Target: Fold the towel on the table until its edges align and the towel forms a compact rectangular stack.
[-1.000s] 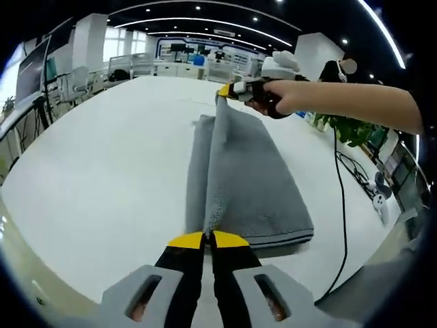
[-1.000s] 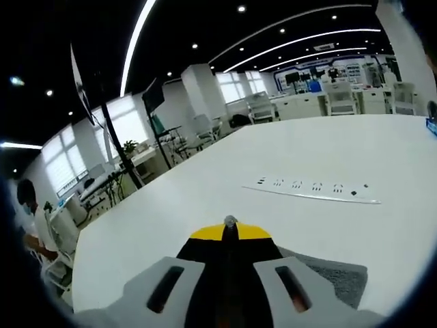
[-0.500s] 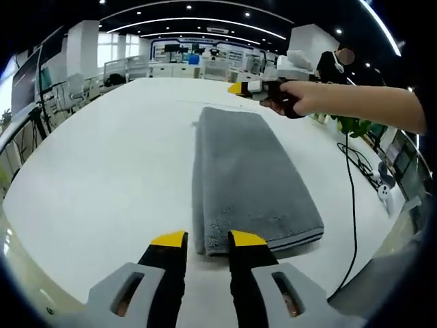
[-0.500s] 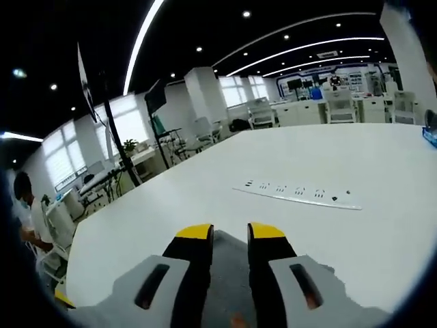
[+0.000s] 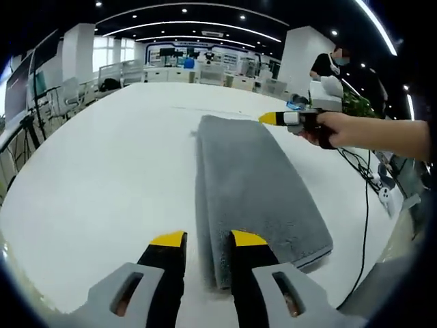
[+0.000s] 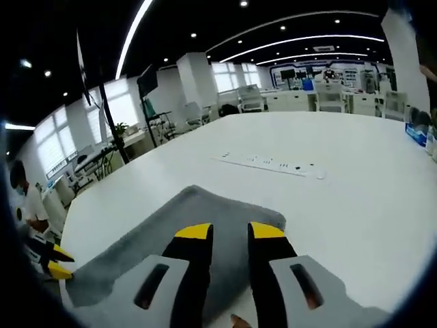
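Note:
The grey towel lies flat on the white table, folded into a long narrow strip running away from me. My left gripper stands open just before the towel's near end, nothing between its jaws. My right gripper, held by a hand, hovers beside the towel's far right edge. In the right gripper view, the right gripper is open above the towel's end, and the left gripper shows small at the towel's other end.
A white power strip lies on the table beyond the towel. A black cable hangs past the table's right edge. A person stands off the table's side. Bare tabletop spreads left of the towel.
Both grippers have let go of the lifted towel fold and opened. The fold now lies flat. The right gripper has drawn back to the towel's side.

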A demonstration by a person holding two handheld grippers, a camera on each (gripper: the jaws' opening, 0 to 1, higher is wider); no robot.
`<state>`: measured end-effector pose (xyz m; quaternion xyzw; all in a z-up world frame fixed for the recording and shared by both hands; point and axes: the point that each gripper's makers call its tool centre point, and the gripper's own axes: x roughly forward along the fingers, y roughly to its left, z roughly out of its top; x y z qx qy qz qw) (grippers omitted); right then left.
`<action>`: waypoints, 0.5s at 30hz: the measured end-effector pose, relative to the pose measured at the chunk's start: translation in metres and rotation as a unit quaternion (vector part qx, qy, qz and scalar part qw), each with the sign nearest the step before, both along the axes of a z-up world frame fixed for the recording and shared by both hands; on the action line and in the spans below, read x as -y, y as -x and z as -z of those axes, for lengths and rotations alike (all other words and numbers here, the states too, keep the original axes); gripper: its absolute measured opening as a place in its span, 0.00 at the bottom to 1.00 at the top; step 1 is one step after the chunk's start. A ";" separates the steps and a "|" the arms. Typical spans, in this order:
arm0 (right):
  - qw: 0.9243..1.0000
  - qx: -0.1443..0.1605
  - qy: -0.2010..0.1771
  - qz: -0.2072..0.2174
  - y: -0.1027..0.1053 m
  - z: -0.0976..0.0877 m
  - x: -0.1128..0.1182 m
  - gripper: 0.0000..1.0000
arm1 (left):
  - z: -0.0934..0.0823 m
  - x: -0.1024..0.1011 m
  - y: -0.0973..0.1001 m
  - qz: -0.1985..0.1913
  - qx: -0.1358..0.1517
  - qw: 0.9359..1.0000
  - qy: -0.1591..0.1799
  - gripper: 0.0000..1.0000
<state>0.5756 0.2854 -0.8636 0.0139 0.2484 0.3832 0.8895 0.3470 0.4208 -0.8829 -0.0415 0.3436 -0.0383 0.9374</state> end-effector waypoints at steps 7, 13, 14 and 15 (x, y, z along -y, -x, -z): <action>1.000 -0.011 0.028 -0.004 0.015 0.019 0.023 0.19 | 0.003 0.007 -0.028 0.032 -0.004 0.999 -0.009 0.24; 0.999 -0.018 0.027 -0.004 0.033 0.024 0.032 0.19 | 0.005 -0.003 -0.054 0.034 0.001 0.999 -0.007 0.23; 0.999 -0.019 0.027 -0.005 0.036 0.025 0.032 0.19 | 0.005 -0.004 -0.058 0.037 0.003 0.999 -0.008 0.23; 0.999 -0.022 0.025 -0.005 0.040 0.026 0.032 0.19 | 0.004 -0.005 -0.061 0.039 0.005 0.999 -0.009 0.23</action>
